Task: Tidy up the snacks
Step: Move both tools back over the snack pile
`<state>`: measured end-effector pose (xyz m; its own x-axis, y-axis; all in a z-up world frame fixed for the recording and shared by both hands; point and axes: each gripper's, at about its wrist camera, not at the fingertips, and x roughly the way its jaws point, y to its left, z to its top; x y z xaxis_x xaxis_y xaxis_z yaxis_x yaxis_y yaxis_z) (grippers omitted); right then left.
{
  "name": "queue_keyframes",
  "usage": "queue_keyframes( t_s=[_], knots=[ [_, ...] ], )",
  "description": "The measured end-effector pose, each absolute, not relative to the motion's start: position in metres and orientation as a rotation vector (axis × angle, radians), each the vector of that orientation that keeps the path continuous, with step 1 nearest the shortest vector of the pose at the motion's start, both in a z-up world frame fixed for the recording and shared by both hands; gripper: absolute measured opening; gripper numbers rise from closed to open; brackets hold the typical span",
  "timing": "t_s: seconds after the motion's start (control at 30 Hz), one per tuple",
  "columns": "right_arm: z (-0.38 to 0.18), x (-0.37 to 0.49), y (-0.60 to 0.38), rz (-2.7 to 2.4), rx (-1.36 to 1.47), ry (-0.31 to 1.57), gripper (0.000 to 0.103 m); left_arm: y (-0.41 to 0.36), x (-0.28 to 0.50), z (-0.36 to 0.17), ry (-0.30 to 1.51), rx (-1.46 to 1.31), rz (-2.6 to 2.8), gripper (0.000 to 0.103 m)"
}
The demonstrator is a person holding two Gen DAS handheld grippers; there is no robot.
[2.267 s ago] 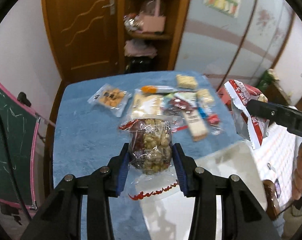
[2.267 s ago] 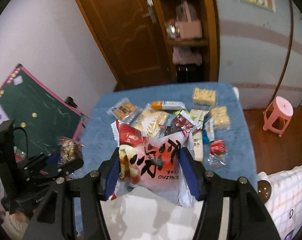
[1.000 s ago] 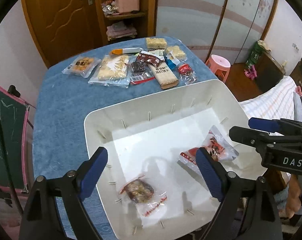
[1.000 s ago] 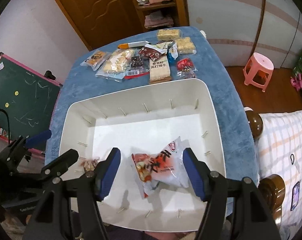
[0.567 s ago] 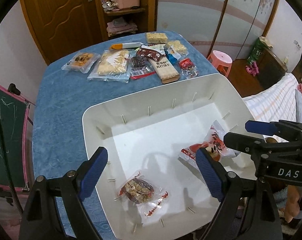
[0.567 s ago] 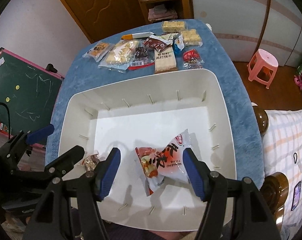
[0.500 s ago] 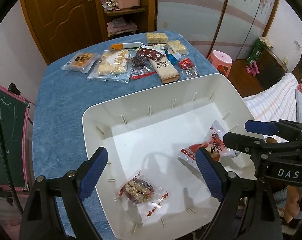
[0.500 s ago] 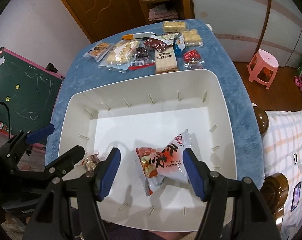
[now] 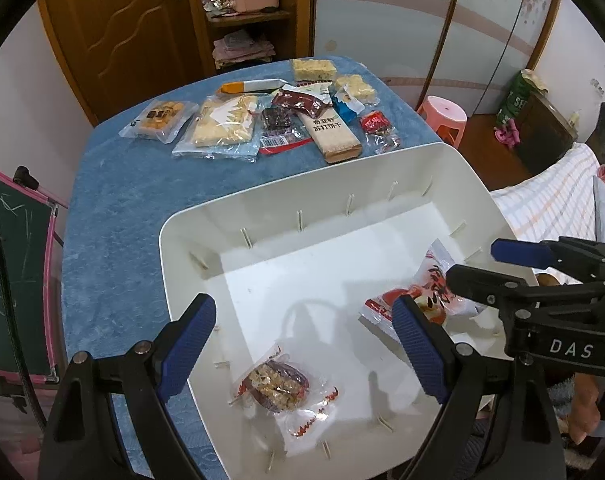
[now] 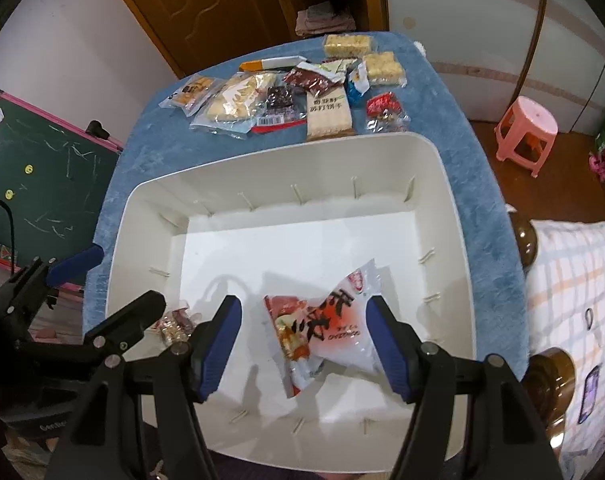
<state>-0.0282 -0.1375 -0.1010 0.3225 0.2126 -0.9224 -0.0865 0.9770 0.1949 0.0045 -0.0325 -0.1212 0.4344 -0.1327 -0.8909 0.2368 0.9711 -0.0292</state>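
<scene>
A: Snacks status? Surface and room first.

B: Snacks [image 9: 286, 120] lie in a cluster on the far part of my blue table cover [image 9: 114, 208], beyond the white bin [image 10: 458, 240]. Brown door [image 9: 114, 28] and shelf behind; pink stool [image 10: 526, 132] on the floor to the right, green chalkboard [image 10: 42, 184] to the left.

A: Bin contents? Anything in the way?

B: Two packets on the bin floor: a clear nut packet [image 9: 280, 388] under my left gripper [image 9: 302, 348], a red-and-white bag [image 10: 326, 332] under my right gripper [image 10: 302, 340]. Both grippers stand wide apart, gripping nothing, packets untouched by the pads. My right gripper's finger covers part of the bag in the left view.

A: View differences?

B: Only the left view shows the nut packet whole; right view shows just a corner of it. Right view shows the whole bag.
</scene>
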Motion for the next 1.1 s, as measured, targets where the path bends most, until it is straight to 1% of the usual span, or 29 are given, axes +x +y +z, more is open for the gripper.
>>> queue_keyframes(
  t_s=[0.2, 0.33, 0.43, 0.53, 0.7, 0.8, 0.87, 0.97, 1.1],
  knots=[
    [-0.080, -0.021, -0.144, 0.164, 0.054, 1.146, 0.066, -0.038, 0.020, -0.112, 1.074, 0.155, -0.189, 0.089],
    [-0.059, -0.003, -0.156, 0.148, 0.022, 1.116, 0.066, -0.044, 0.042, -0.094, 1.100, 0.121, -0.247, 0.089],
    [-0.030, 0.014, -0.170, 0.137, 0.023, 1.082, 0.066, -0.048, 0.064, -0.064, 1.054, 0.118, -0.235, 0.089],
    [0.008, 0.034, -0.185, 0.120, 0.009, 1.013, 0.066, -0.053, 0.084, -0.030, 0.969, 0.146, -0.197, 0.089],
    [0.074, 0.073, -0.203, 0.065, -0.059, 0.875, 0.066, -0.061, 0.122, 0.017, 0.875, 0.131, -0.217, 0.089],
    [0.092, 0.102, -0.211, 0.039, -0.087, 0.847, 0.066, -0.069, 0.146, 0.031, 0.836, 0.152, -0.189, 0.089],
    [0.094, 0.122, -0.213, 0.026, -0.118, 0.844, 0.066, -0.073, 0.164, 0.033, 0.832, 0.145, -0.178, 0.089],
    [0.077, 0.152, -0.219, 0.017, -0.130, 0.868, 0.066, -0.079, 0.192, 0.022, 0.857, 0.118, -0.174, 0.089],
    [0.028, 0.186, -0.225, 0.020, -0.097, 0.955, 0.066, -0.090, 0.231, -0.024, 0.955, 0.133, -0.133, 0.089]
  ],
)
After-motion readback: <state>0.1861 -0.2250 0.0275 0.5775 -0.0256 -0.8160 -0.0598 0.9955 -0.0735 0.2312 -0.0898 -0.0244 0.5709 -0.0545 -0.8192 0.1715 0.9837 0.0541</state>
